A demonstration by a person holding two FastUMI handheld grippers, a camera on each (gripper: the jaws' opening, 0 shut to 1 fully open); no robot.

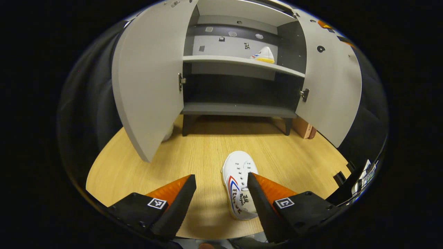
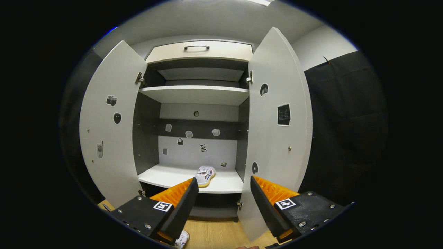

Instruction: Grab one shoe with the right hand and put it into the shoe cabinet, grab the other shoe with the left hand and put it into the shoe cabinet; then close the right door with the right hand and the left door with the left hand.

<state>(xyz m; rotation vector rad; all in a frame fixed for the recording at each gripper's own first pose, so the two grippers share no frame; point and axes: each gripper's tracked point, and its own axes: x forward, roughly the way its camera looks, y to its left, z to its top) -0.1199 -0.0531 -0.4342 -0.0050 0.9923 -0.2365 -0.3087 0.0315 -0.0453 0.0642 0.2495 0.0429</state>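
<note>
Left gripper (image 1: 221, 190): in the left gripper view we see its two fingers at the bottom of the frame, jaws apart, nothing clamped; each finger body carries a square black-and-white marker tag.
Shoe on the floor (image 1: 239, 183): we find a white lace-up sneaker low in the centre of the left gripper view, lying on the wooden floor (image 1: 207, 145), toe toward the cabinet. The gripper's right-hand finger overlaps the shoe's right edge in the picture; we cannot tell whether it touches. The other finger stands apart from the shoe.
Writing on that shoe: red and blue stripes plus dark lettering on the side; we cannot read it reliably.
Right gripper (image 2: 224, 195): in the right gripper view its fingers sit at the bottom of the frame, jaws apart and holding nothing, with the same kind of marker tags.
Shoe cabinet (image 2: 197, 95): grey, both doors swung open. Left door (image 2: 110, 138) and right door (image 2: 277, 138) carry small stickers on their inner faces; we cannot make out any text on them.
Shoe on the shelf (image 2: 205, 175): a matching white sneaker rests on the pale shelf (image 2: 166, 176), right of centre, in the lower middle of the right gripper view. Its side marking is too small to read.
Back panel: we note several small stickers.
Drawer (image 2: 200, 51): at the cabinet top, with a dark handle.
</note>
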